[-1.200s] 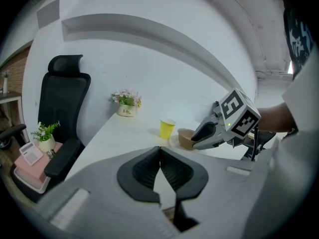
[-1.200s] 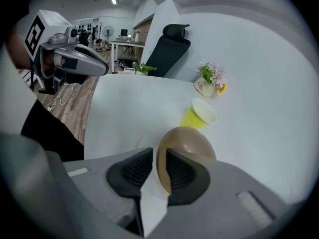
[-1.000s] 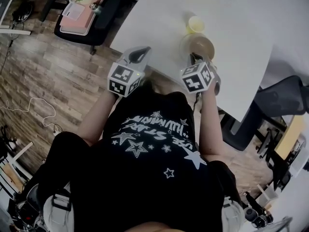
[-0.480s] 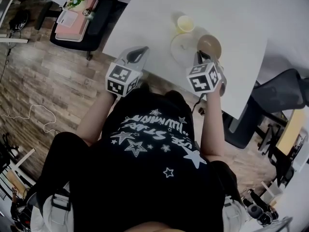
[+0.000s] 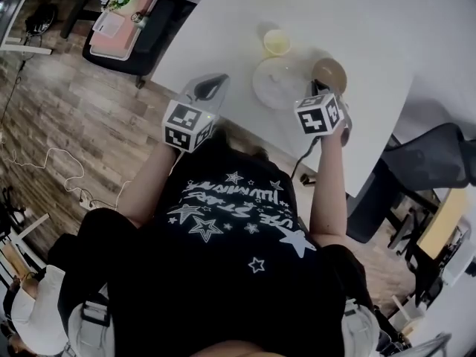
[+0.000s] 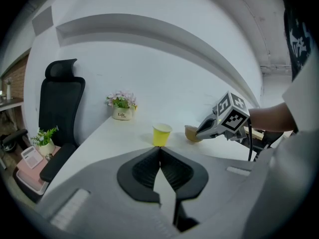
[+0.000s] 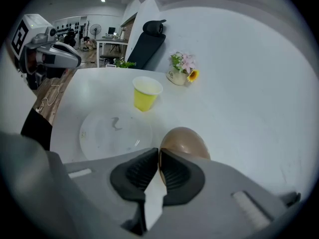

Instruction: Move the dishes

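A brown bowl (image 5: 329,74) is held at its near rim by my right gripper (image 5: 318,88), which is shut on it; in the right gripper view the bowl (image 7: 183,142) sticks out past the closed pads (image 7: 172,171). It sits just right of a white plate (image 5: 279,82) (image 7: 117,132) on the white table (image 5: 357,21). A yellow cup (image 5: 277,42) (image 7: 145,94) (image 6: 161,134) stands beyond the plate. My left gripper (image 5: 212,84) (image 6: 159,151) is shut and empty at the table's near left edge. From there the bowl (image 6: 191,133) shows in the right gripper (image 6: 207,128).
A small flower pot (image 6: 122,106) (image 7: 182,71) stands at the table's far side. A black office chair (image 6: 60,103) is at the left end, another chair (image 5: 439,155) at the right. Wood floor with cables lies to the left.
My right gripper has carried the brown bowl rightward, from over the white plate to beside it. The left gripper has shifted slightly along the table's edge.
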Motion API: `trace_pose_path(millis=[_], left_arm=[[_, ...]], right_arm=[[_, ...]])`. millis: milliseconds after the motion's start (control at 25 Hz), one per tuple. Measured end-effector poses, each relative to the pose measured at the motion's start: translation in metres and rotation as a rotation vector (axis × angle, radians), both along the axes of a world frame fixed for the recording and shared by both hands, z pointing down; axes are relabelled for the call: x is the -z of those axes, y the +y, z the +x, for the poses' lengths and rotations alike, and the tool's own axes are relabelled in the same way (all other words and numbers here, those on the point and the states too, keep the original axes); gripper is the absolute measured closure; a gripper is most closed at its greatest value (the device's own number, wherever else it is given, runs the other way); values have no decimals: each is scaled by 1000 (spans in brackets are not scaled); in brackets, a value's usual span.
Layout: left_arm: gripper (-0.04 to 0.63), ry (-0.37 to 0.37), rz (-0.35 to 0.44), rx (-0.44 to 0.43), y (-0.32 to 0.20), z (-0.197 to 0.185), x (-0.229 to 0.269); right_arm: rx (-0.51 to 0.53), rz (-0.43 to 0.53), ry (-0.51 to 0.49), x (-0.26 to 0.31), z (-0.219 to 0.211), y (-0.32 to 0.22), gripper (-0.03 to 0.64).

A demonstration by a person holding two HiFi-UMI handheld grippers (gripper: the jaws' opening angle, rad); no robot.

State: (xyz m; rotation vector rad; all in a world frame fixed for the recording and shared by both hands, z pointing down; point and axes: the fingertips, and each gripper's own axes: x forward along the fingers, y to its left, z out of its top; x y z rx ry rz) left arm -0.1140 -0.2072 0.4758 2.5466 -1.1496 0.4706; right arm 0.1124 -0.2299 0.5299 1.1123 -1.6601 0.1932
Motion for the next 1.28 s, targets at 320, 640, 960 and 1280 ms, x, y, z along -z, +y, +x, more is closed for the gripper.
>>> trace_pose_path(millis=[320, 640, 960, 1280], left_arm=[[584, -13, 10, 73, 8, 14, 6], [584, -32, 24, 135, 28, 23, 12], [584, -46, 69, 223, 52, 36, 32], [584, -54, 101, 326, 102, 56, 46]], right_arm=[[90, -23, -14, -14, 0, -4, 594], [185, -25, -58, -14, -7, 7, 503], [262, 72, -147, 25, -7, 24, 483], [312, 140, -264, 58, 3, 53, 500]])
